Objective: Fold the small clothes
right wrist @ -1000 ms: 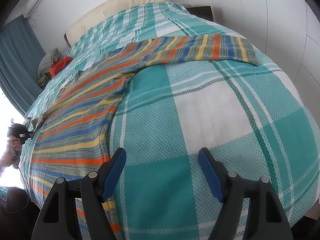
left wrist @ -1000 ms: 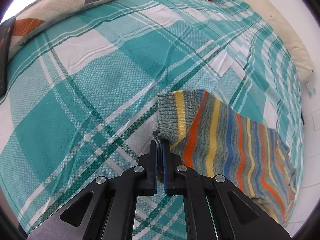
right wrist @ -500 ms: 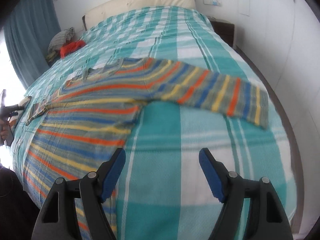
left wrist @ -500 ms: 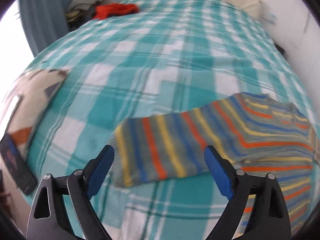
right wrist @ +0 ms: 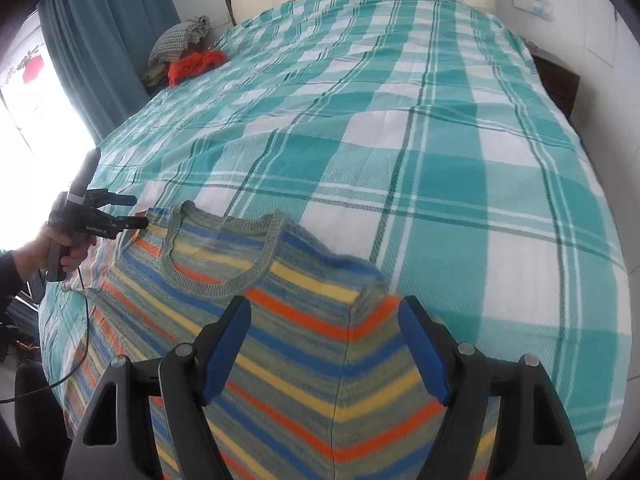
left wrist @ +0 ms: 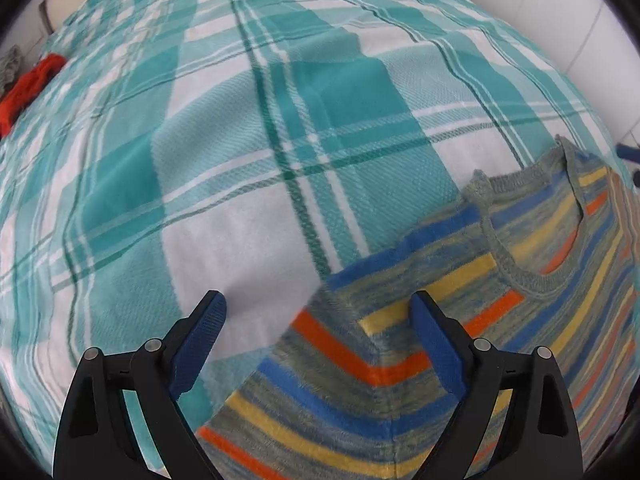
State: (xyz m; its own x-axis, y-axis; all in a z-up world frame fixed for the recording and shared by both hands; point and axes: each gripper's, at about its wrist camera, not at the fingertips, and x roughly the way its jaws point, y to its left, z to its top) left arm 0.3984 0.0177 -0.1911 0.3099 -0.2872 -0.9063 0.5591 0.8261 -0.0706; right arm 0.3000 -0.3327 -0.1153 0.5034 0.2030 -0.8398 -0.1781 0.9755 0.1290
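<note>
Both hand-held grippers, left (left wrist: 318, 322) and right (right wrist: 324, 328), gape over a striped sweater (right wrist: 280, 320), its hem cropped.

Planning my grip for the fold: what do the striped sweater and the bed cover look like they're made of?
The striped sweater looks like soft, matte knitted yarn, wool or acrylic I cannot tell: its grey neckline band shows ribbed loops and the stripes have fuzzy edges. The plaid bed cover looks like a woven, matte, cotton-like cloth: a fine waffle grain shows in its teal and white squares. Both should bunch easily.
</note>
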